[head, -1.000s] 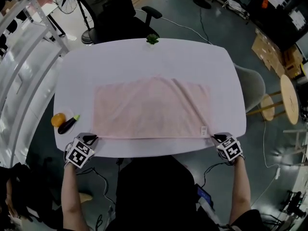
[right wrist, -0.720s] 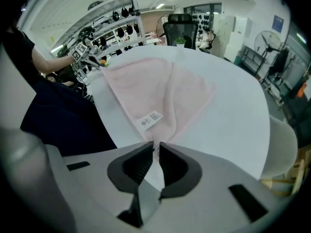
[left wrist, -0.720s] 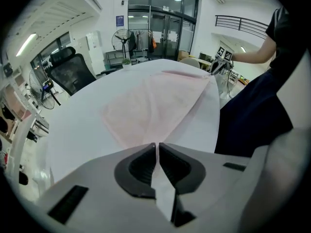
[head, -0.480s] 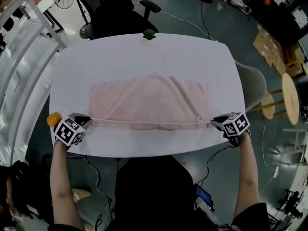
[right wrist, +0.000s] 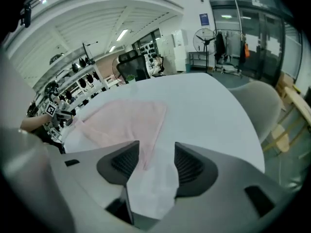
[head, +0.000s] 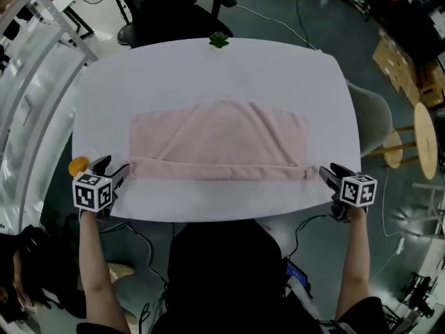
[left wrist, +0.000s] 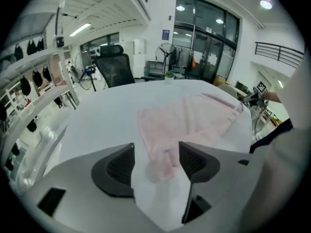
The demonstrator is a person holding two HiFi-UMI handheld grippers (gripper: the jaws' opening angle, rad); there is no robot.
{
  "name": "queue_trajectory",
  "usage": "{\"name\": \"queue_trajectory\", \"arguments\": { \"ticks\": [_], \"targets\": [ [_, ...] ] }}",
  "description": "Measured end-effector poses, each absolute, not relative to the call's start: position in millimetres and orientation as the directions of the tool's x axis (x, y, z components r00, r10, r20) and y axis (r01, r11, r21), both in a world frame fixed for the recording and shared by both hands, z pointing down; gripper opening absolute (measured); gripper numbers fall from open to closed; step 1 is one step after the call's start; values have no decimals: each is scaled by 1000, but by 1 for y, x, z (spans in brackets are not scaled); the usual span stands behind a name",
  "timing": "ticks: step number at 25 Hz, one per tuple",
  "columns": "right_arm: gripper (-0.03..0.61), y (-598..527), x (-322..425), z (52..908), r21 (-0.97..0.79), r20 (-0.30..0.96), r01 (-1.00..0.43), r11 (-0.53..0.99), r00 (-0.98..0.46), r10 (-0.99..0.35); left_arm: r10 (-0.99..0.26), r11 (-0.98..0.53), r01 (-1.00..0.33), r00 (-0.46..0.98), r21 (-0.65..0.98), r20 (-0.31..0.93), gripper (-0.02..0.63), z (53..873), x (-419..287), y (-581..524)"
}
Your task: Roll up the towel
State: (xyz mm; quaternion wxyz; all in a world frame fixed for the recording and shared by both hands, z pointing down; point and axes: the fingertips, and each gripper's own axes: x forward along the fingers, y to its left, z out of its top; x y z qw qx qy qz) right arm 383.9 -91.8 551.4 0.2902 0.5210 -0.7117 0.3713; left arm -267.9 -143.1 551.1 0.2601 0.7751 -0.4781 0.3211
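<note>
The towel (head: 219,141) lies spread on the counter (head: 208,75), its long near edge already turned over into a narrow roll (head: 219,171) that runs from one gripper to the other; the left gripper (head: 117,170) sits at the roll's left end and the right gripper (head: 328,175) at its right end; the left gripper's fingers (left wrist: 114,171) have just been opening and now stand wide apart, with the bunched end of the towel lying loose between them and neither pad pressing on it; the right gripper's fingers (right wrist: 189,166) have also just been opening and stand partly apart, the towel's corner reaching in just beside the left-hand pad, apparently not clamped; this looks like the release after a first turn, so the rolling is barely begun and most of the cloth lies flat beyond the fingertips; the next move probably calls for both pairs of fingers to close on the roll's ends together and tip it away evenly, or the roll may skew.
</note>
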Motion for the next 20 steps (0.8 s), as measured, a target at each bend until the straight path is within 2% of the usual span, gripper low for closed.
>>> {"name": "queue_trajectory", "arguments": {
  "ticks": [6,11,13,15,17,20],
  "targets": [
    [230,-23,355,586,-299,814,-936,185,-351,-463,-532,-312,-925,361,219,766,290,575,-295,-85],
    [192,-29,342,610,-285,822,-945,163,-328,-466,-554,-280,-925,375,258,743,256,594,-281,-102],
    [161,-34,340,615,-272,827,-948,167,-319,-462,-572,-252,-931,362,262,736,192,598,-280,-111],
    [122,-38,344,618,-240,836,-955,176,-295,-462,-577,-247,-935,352,254,736,101,601,-279,-115],
    [103,-45,348,615,-224,829,-959,173,-281,-483,-569,-272,-929,365,251,737,69,601,-275,-115],
    [95,-54,344,614,-208,827,-954,214,-289,-482,-555,-305,-919,385,250,738,55,599,-273,-118]
  ]
}}
